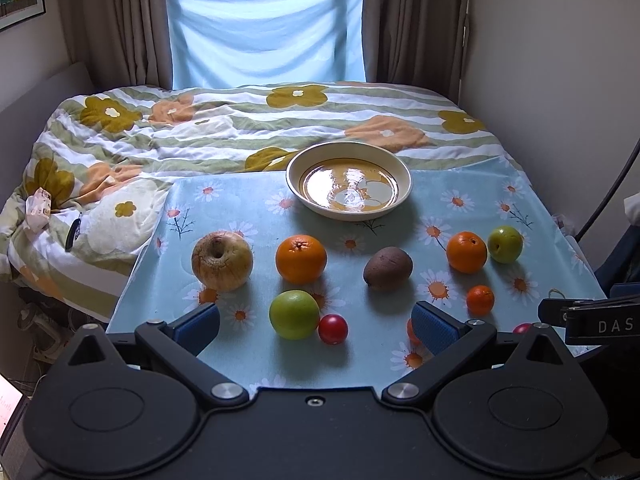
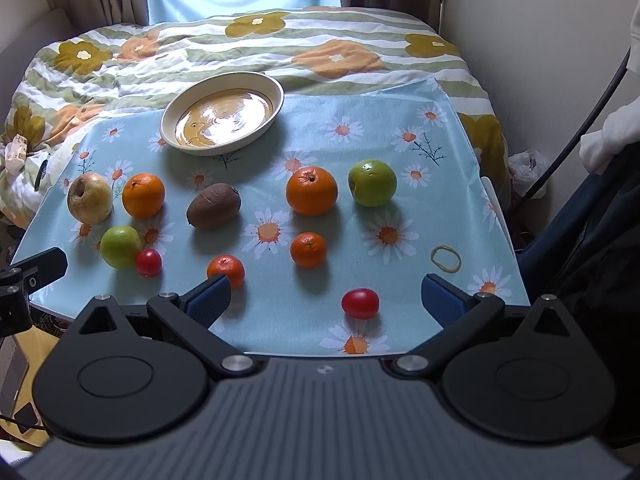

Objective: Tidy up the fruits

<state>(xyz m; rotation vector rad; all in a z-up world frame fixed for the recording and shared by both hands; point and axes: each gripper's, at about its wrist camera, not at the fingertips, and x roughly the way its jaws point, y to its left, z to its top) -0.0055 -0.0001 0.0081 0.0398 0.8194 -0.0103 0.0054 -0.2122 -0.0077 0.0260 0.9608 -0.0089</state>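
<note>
1. The daisy-print cloth point(image 2: 360, 152) is spread ahead of both claws, and all the fruit lies on it.
2. The bowl point(image 1: 348, 152) is seen well beyond the left gripper point(image 1: 316, 324), with no fruit in it.
3. The left gripper is held wide apart, gripping nothing; a green apple point(image 1: 294, 314) and a red tomato point(image 1: 333, 329) are framed between its fingers, touching each other.
4. The right gripper point(image 2: 326, 300) is likewise spread and unloaded; a second red tomato point(image 2: 360, 303) lies between its fingers, and a small mandarin point(image 2: 226, 270) lies just beside its left finger.
</note>
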